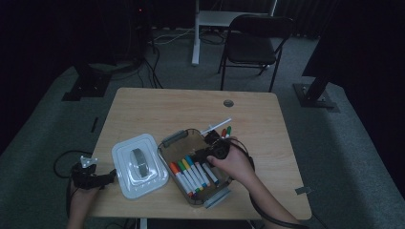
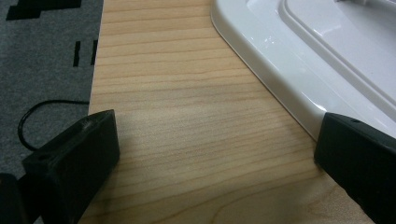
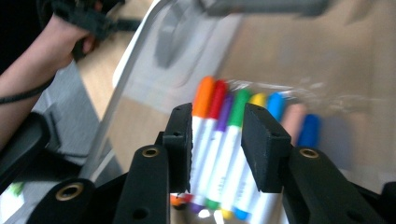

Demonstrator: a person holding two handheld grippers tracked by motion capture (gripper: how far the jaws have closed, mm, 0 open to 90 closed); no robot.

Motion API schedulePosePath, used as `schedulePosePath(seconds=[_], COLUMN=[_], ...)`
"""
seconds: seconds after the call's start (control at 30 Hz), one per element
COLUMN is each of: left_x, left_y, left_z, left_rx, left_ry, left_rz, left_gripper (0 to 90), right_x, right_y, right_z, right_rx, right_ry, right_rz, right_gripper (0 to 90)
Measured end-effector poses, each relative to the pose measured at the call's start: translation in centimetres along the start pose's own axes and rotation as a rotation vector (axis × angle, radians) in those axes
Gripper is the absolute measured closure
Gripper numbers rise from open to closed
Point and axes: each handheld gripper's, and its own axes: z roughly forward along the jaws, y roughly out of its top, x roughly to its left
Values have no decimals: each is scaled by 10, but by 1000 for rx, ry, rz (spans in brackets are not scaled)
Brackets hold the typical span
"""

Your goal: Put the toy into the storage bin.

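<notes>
my left gripper (image 1: 109, 176) sits at the near left edge of the table (image 1: 143, 102), low over the wood. in the left gripper view its jaws stand wide apart with bare wood between them, and the white lid (image 2: 308, 60) lies just beyond the jaw on the right side of that view, whose tip is at the lid's rim; i cannot tell if it touches. from above, the lid (image 1: 139, 165) lies flat, just to the right of that gripper's fingers, with a grey handle (image 1: 138, 161) on top.

next to the right is the clear box (image 1: 196, 164), a row of markers (image 1: 193, 174) lying side by side in it. my right gripper (image 1: 213, 141) hangs over the far end of that box. in the right gripper view its jaws are parted a little, nothing clamped; the markers (image 3: 224, 140) show below, through the gap. 2 more markers (image 1: 226, 131) and a white stick (image 1: 216, 127) lie on the table just beyond those fingers.
</notes>
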Motion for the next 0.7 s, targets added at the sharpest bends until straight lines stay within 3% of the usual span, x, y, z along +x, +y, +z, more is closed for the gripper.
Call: schedulePosePath(seconds=[0.13,0.33,0.5,0.7], left_x=[0,0,0,0], left_y=[0,0,0,0], left_z=[0,0,0,0], left_rx=[0,0,1,1], left_ry=[0,0,0,0], left_rz=[0,-1,0,0], left_gripper=[6,6,6,6], right_x=[-21,-61,-93,-127], right_y=[-6,-20,-32,-42], right_z=[-27,-50,-49,-29], right_rx=[-81,-137,-137,-169], right_ry=[-46,-130,-216,-319], right_rz=[32,109,178,306], right_gripper=[617,599,591,561])
